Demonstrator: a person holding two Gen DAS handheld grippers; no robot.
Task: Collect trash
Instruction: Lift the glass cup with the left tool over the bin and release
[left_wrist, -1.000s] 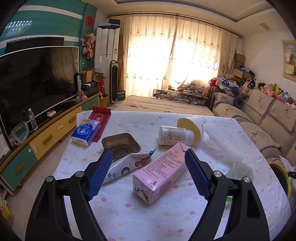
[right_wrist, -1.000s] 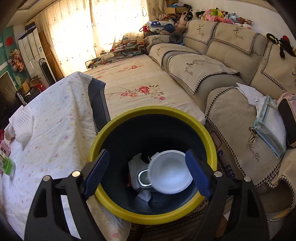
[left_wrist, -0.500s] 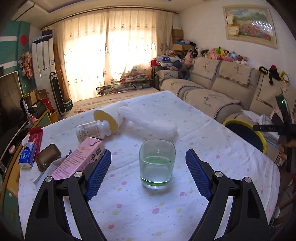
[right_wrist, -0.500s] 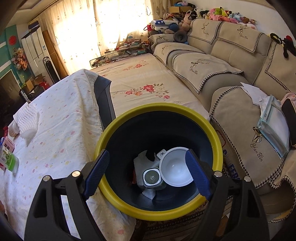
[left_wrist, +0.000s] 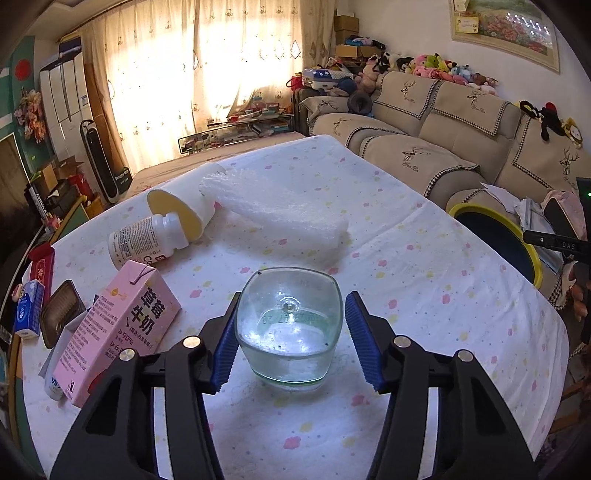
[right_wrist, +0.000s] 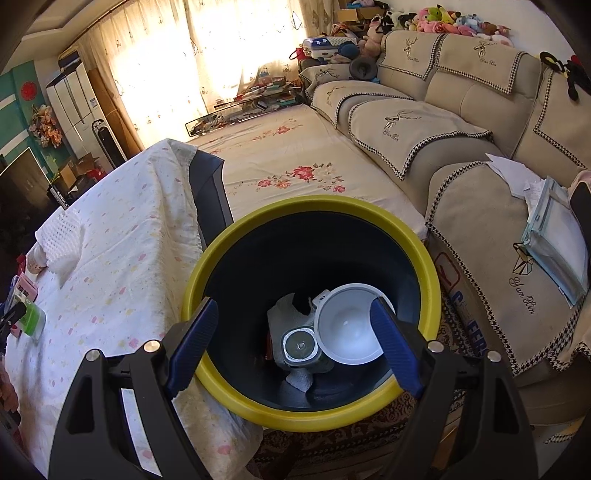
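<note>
Left wrist view, far left of the table (left_wrist: 424, 236): a blue tissue pack (left_wrist: 27, 314) and a brown plastic tray (left_wrist: 61, 314) are seen at the edge. Next, a pink strawberry-milk carton (left_wrist: 118, 332) is lying on its side over a flattened wrapper (left_wrist: 55, 384). Behind it a white pill bottle (left_wrist: 142, 242) is tipped over, neck resting in a toppled yellow-lined paper cup (left_wrist: 184, 206), with a white foam sheet (left_wrist: 280, 210) just beside the cup.

At centre, a glass tumbler (left_wrist: 290, 328) is stood upright and bracketed by the left gripper (left_wrist: 290, 341); the jaws are spread wider than the glass. The left pad (left_wrist: 223, 350) looks touching or nearly so, while a gap is visible on the right side. Judged as lined up for a grasp, not yet closed.

Further right, the yellow-rimmed bin (left_wrist: 517, 243) is seen beyond the table edge.

Right wrist view: the trash bin (right_wrist: 229, 387) is placed against the table side, probably for short drops. A white bowl (right_wrist: 349, 328), a can (right_wrist: 299, 345) and crumpled paper (right_wrist: 286, 314) are already inside. The right gripper (right_wrist: 295, 345) is held above the opening, jaws wide, nothing held.
</note>
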